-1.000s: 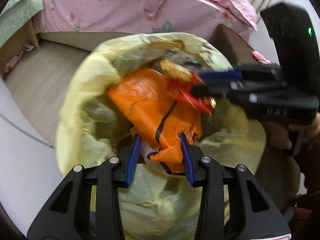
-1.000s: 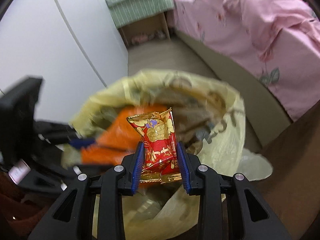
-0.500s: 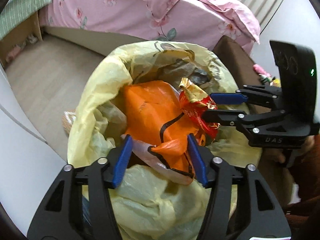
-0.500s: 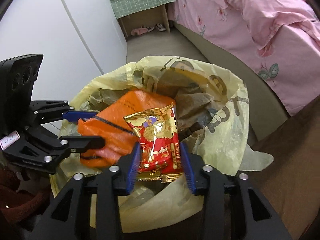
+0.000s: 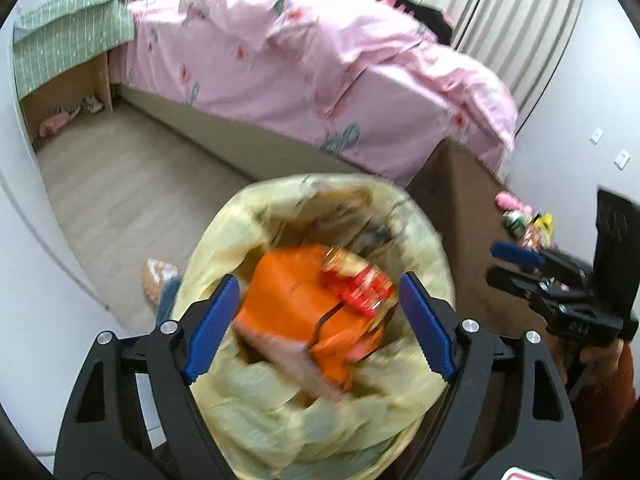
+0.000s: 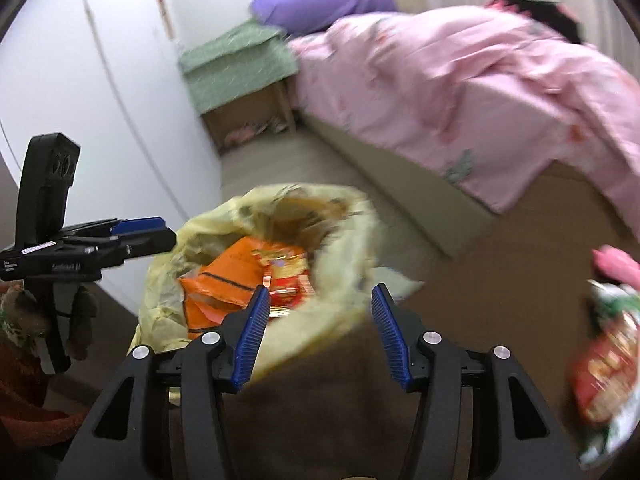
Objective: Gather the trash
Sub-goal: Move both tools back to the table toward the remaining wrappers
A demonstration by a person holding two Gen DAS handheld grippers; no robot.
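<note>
1. Left gripper (image 5: 316,328), black with blue pads, hangs over the pale yellow plastic trash bag (image 5: 416,240); jaws have just been opening, now wide, nothing between the pads.
2. Right gripper (image 6: 318,336) sits at the bag's edge (image 6: 352,264) over the brown surface (image 6: 500,280); jaws have just been opening, now apart, empty.
3. Crumpled orange plastic bag (image 5: 292,300) lies inside the yellow bag.
4. Red-and-gold foil snack wrapper (image 5: 360,284) rests on top of the orange one, released.
5. Another red snack packet (image 6: 608,364) lies on the brown surface at right, blurred.
6. Pink floral bedding (image 5: 320,64) behind.
</note>
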